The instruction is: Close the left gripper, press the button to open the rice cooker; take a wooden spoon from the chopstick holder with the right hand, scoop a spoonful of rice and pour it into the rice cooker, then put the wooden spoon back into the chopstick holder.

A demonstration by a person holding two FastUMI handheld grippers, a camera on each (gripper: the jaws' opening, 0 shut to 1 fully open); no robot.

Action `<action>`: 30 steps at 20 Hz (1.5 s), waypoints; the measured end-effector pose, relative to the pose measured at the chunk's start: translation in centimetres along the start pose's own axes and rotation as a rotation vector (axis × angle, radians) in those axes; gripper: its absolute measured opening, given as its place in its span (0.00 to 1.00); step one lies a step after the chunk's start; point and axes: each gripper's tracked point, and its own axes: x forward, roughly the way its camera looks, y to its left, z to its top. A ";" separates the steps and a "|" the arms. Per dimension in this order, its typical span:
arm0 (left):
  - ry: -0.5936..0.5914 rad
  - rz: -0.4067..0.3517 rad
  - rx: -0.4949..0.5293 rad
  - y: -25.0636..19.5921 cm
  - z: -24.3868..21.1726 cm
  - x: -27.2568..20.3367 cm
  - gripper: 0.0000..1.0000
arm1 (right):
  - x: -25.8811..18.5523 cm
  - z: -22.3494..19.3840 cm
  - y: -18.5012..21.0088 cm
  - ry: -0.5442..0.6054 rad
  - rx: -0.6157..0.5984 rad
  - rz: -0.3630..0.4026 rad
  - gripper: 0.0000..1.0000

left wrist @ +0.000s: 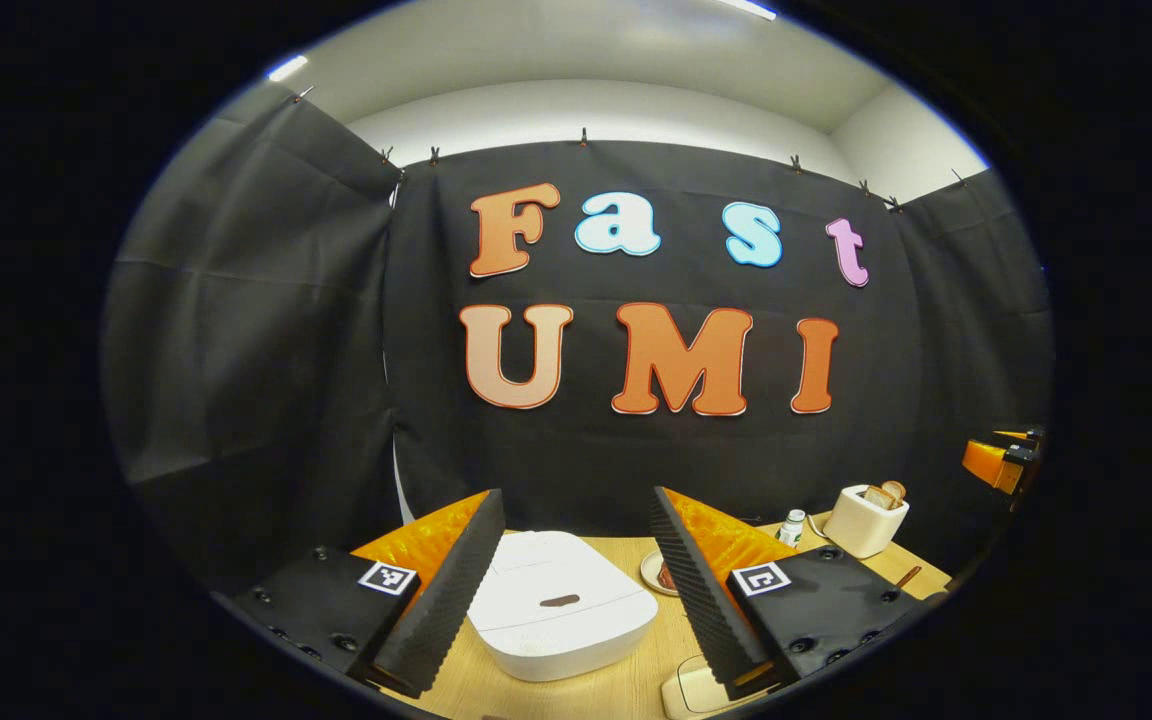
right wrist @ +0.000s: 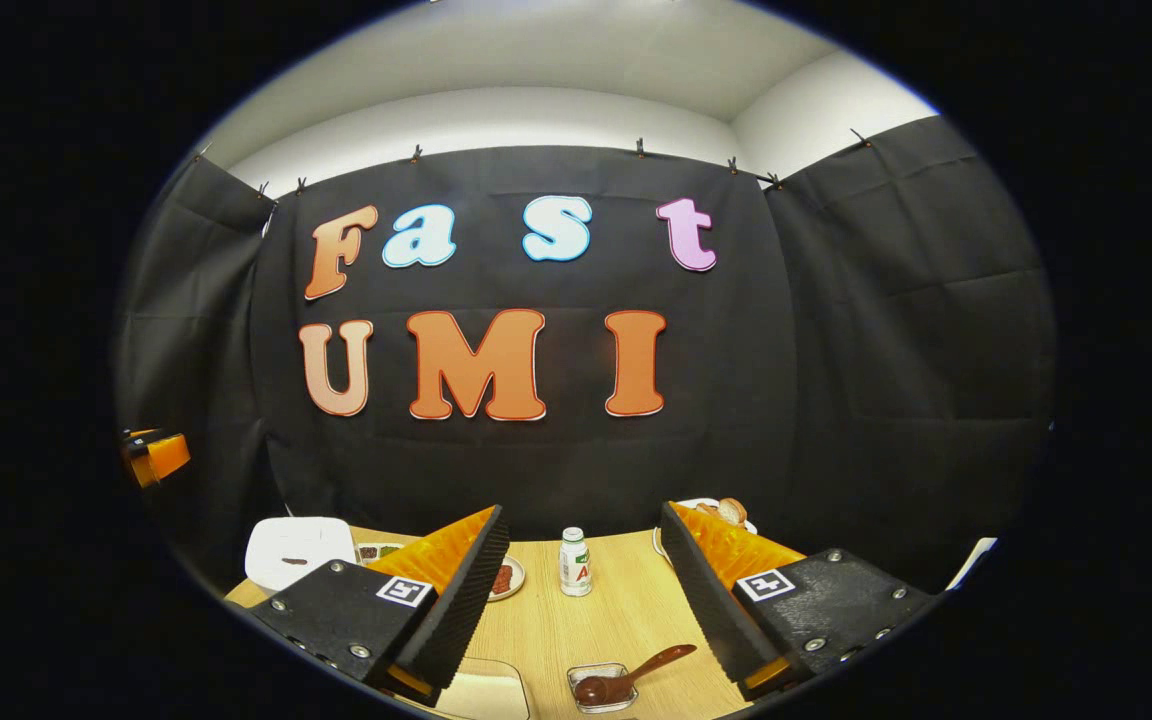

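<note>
The white rice cooker [left wrist: 556,605] sits on the wooden table with its lid down, low between the fingers of my left gripper [left wrist: 576,495], which is open and holds nothing. In the right gripper view the cooker [right wrist: 298,550] stands at the far left. My right gripper [right wrist: 583,510] is open too, and empty. Below and between its fingers a wooden spoon [right wrist: 636,672] lies with its bowl in a small clear dish [right wrist: 598,692]. The spoon's handle [left wrist: 906,577] also peeks out past the left gripper's right finger.
A small white bottle [right wrist: 573,562] stands mid-table, with a little plate [right wrist: 506,578] to its left. A white toaster [left wrist: 866,520] holding bread is at the back right. A pale container [right wrist: 481,695] lies at the near edge. The right gripper [left wrist: 1001,460] hovers at the far right.
</note>
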 end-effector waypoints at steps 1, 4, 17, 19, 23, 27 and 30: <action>0.004 0.001 -0.002 -0.1 -0.2 0.0 0.99 | 0.1 0.0 0.0 0.002 0.000 -0.003 0.95; 0.010 -0.008 -0.006 -0.2 -0.4 0.4 0.82 | 0.5 -0.2 -0.1 0.006 -0.008 -0.003 0.95; 0.056 0.013 0.034 0.3 -2.3 2.4 0.05 | 1.6 -0.9 0.3 0.031 -0.006 0.000 0.95; 0.064 0.009 0.045 0.5 -2.7 3.2 0.05 | 1.8 -1.2 0.2 0.037 -0.005 -0.007 0.95; 0.110 -0.012 0.020 0.3 -4.9 5.8 0.05 | 2.3 -2.0 -0.1 0.059 -0.012 -0.025 0.95; 0.168 -0.034 0.048 0.5 -8.1 8.9 0.05 | 2.9 -2.6 -0.9 0.079 -0.028 -0.058 0.95; 0.242 -0.054 0.042 0.3 -11.9 11.3 0.05 | 3.3 -2.7 -1.6 0.083 -0.022 -0.089 0.95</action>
